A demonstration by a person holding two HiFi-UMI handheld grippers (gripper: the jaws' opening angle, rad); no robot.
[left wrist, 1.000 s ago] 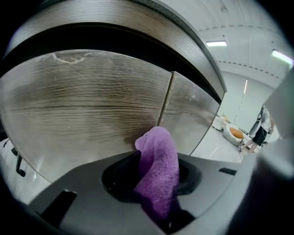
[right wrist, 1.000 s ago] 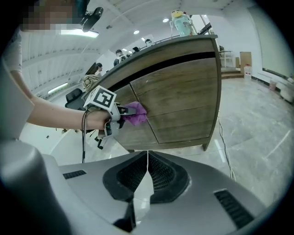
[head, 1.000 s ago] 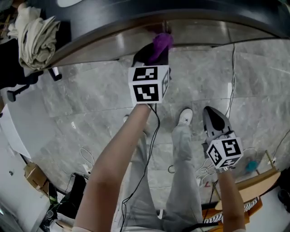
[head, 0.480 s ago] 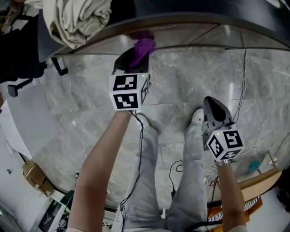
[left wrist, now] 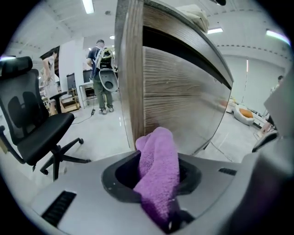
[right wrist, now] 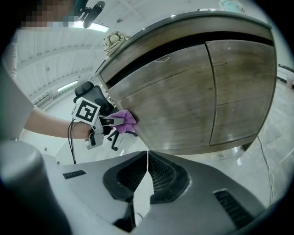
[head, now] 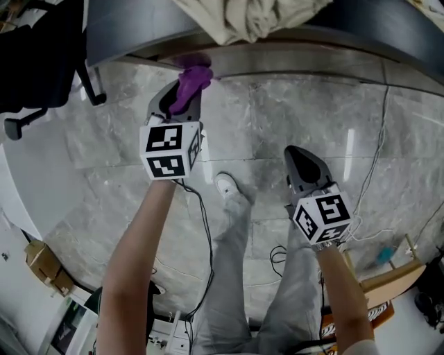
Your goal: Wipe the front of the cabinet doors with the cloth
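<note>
A purple cloth (head: pixel 192 75) is pinched in my left gripper (head: pixel 182 93), which is shut on it. In the left gripper view the cloth (left wrist: pixel 158 170) bulges out between the jaws, right in front of the wooden cabinet's (left wrist: pixel 183 96) left corner edge. The right gripper view shows the cloth (right wrist: pixel 123 119) against the left end of the cabinet doors (right wrist: pixel 193 96), with the left gripper (right wrist: pixel 110 121) behind it. My right gripper (head: pixel 297 158) hangs lower and to the right, away from the cabinet. Its jaws (right wrist: pixel 147 170) are shut with nothing between them.
A beige bundle of fabric (head: pixel 257 17) lies on the cabinet top. A black office chair (left wrist: pixel 32 124) stands left of the cabinet. Cables (head: pixel 378 166) trail over the marble floor, and the person's legs and shoe (head: pixel 227 186) are below. Another person (left wrist: pixel 103 69) stands far off.
The left gripper with the cloth has slid leftwards along the cabinet front towards its left end. The right gripper has followed to the left, and the person has stepped sideways.
</note>
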